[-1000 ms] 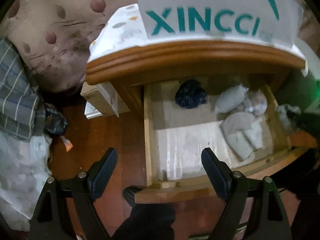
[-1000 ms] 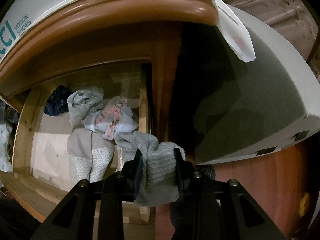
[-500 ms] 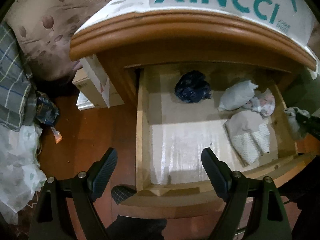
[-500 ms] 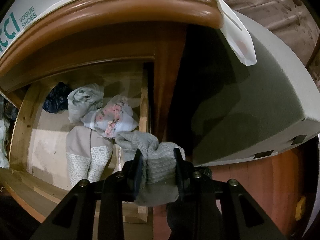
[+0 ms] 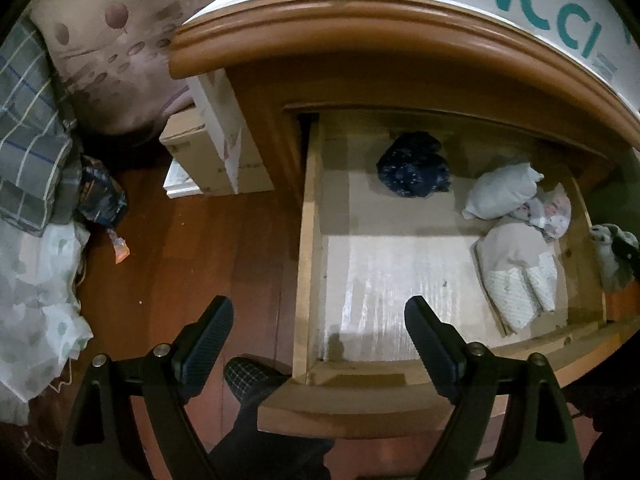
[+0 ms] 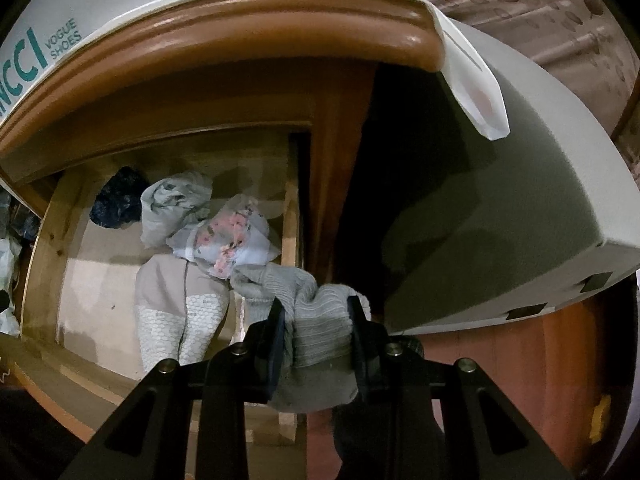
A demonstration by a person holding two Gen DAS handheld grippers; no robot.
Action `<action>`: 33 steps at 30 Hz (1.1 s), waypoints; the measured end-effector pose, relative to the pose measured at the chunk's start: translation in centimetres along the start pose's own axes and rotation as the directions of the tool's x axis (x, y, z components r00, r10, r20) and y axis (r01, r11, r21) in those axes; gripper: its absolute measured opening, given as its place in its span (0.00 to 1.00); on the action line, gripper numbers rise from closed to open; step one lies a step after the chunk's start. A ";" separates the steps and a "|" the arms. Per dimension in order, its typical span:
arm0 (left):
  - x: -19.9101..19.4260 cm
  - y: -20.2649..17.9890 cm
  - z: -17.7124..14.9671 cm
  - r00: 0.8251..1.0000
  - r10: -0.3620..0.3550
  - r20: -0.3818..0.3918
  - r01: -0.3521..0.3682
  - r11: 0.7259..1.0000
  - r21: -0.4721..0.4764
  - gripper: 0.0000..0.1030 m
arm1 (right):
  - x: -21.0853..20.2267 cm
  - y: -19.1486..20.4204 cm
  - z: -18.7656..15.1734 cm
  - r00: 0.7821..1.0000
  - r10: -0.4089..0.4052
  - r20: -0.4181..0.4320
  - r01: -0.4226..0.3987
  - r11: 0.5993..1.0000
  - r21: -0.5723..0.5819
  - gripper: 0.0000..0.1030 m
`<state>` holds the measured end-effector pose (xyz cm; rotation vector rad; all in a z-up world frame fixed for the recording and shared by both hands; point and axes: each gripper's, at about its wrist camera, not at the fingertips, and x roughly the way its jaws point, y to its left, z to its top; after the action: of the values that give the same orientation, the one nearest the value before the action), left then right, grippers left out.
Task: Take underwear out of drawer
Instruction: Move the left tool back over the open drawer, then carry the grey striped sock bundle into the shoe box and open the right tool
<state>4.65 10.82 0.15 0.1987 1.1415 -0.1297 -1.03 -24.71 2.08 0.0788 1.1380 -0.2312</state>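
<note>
Already the right gripper (image 6: 316, 330) clamps grey underwear (image 6: 316, 320) beside the drawer (image 5: 310, 240)'s right wall; the left gripper (image 5: 318, 334) gapes empty over its front; dangling fabric may snag that wall.

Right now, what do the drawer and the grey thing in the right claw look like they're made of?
Drawer: pale unfinished wood, likely pine, with visible grain and knots; its front looks varnished brown, with a glossy sheen. Its floor seems lined with whitish paper or board.
Grey garment in the right claw: soft ribbed knit, probably cotton; fine parallel ribs show and it bunches between the pads.
</note>
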 end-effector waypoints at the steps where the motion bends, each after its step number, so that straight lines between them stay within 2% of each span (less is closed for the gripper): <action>1: 0.1 0.2 0.0 1.000 -0.011 -0.006 0.011 1.000 -0.007 0.83 | -0.2 0.1 0.1 1.000 0.003 0.002 -0.003 1.000 -0.002 0.28; 3: 0.4 0.7 0.0 0.999 -0.026 -0.023 0.025 0.999 -0.035 0.83 | -0.6 0.1 0.2 1.000 0.004 0.010 -0.003 1.000 -0.007 0.28; 12: 1.0 1.9 0.1 0.999 -0.004 -0.052 -0.001 0.996 -0.092 0.83 | -4.6 -0.7 1.3 0.998 0.050 0.027 -0.050 0.999 0.009 0.28; 21: 1.1 2.2 0.1 0.998 0.001 -0.056 -0.007 0.994 -0.110 0.83 | -13.2 0.0 5.4 0.989 0.057 0.138 -0.043 0.994 -0.102 0.28; 29: 1.1 2.2 0.1 0.999 -0.003 -0.053 -0.003 0.994 -0.113 0.83 | -21.7 0.9 10.0 0.961 0.091 0.261 -0.044 0.983 -0.178 0.28; 33: 1.1 2.3 0.2 0.998 0.000 -0.055 -0.006 0.994 -0.111 0.83 | -24.3 1.7 12.7 0.944 0.101 0.315 -0.037 0.979 -0.202 0.28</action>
<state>5.73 13.04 -0.53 0.1055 1.1994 -0.0580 0.98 -21.87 29.28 -0.0900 0.8226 -0.0650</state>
